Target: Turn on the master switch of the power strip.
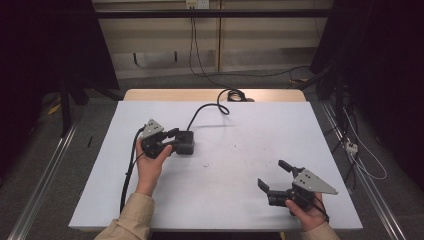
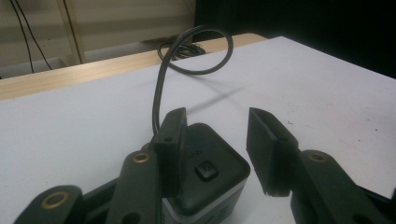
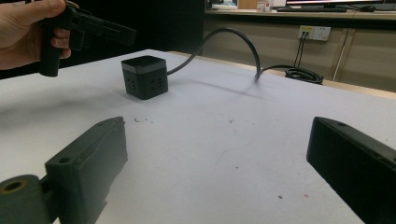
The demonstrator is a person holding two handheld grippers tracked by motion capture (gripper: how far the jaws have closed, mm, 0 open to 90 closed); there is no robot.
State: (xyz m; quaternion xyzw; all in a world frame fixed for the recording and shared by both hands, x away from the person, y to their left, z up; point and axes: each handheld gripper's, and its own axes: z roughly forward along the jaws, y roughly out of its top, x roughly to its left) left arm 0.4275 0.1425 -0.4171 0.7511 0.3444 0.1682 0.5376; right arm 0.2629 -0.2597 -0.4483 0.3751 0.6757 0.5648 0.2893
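Note:
A black cube-shaped power socket (image 1: 184,142) sits on the white table (image 1: 240,125), left of centre, with a thick black cable (image 1: 202,112) arching off its back. My left gripper (image 1: 173,140) is right at the cube, jaws apart. In the left gripper view the cube (image 2: 210,172) lies low between the jaws of the left gripper (image 2: 217,116); one jaw overlaps its top edge and the other stands off with white table showing between. In the right gripper view the left gripper (image 3: 126,33) hovers just above the cube (image 3: 144,77). My right gripper (image 1: 270,172) rests open near the front right, holding nothing.
The cable ends in a coil (image 1: 235,95) on the wooden strip at the table's far edge. A white power strip (image 1: 351,146) and loose wires lie on the floor to the right. Dark stands flank the table on both sides.

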